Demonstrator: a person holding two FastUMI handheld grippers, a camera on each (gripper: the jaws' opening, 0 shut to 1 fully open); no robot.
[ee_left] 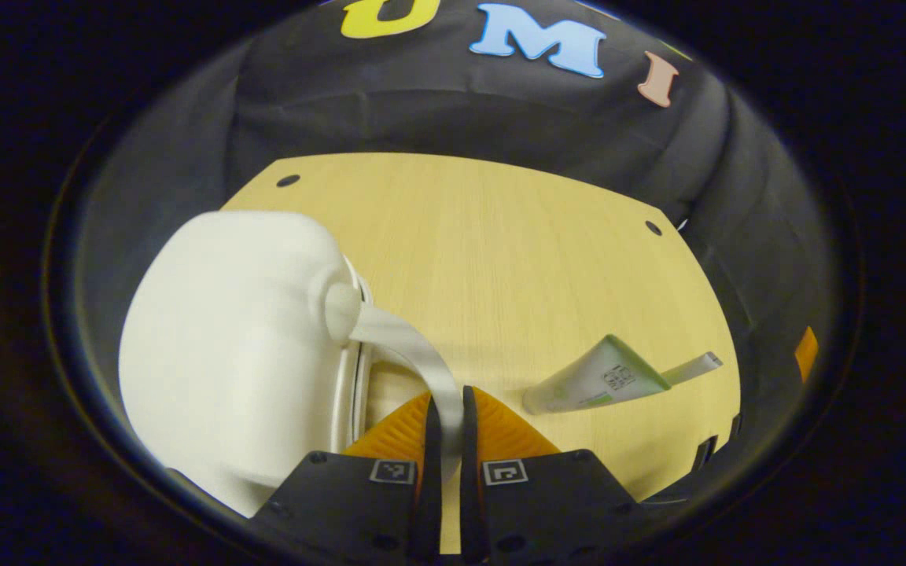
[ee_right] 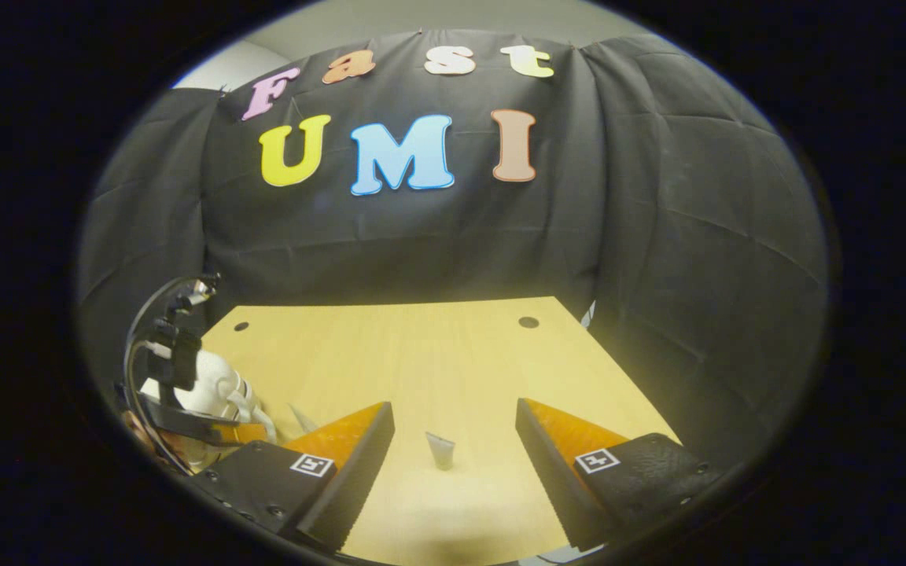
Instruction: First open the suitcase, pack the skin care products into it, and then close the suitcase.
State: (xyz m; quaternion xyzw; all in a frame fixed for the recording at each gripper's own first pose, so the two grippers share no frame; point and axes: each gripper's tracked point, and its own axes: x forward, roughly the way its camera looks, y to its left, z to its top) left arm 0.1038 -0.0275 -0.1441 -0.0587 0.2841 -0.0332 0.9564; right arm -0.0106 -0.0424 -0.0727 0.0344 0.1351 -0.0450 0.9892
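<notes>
here one white suitcase [ee_left: 225,354] sits at the table [ee_left: 500,251] left edge, its strap [ee_left: 421,362] pinched by the left gripper [ee_left: 447,417]. two tubes [ee_left: 594,381] lie right; the right gripper [ee_right: 453,440] gapes over bare wood.

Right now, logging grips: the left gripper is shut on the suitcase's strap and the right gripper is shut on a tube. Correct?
Not quite. The right gripper is open and holds nothing, as the right gripper view shows. The left gripper is indeed shut on the suitcase's strap.
</notes>
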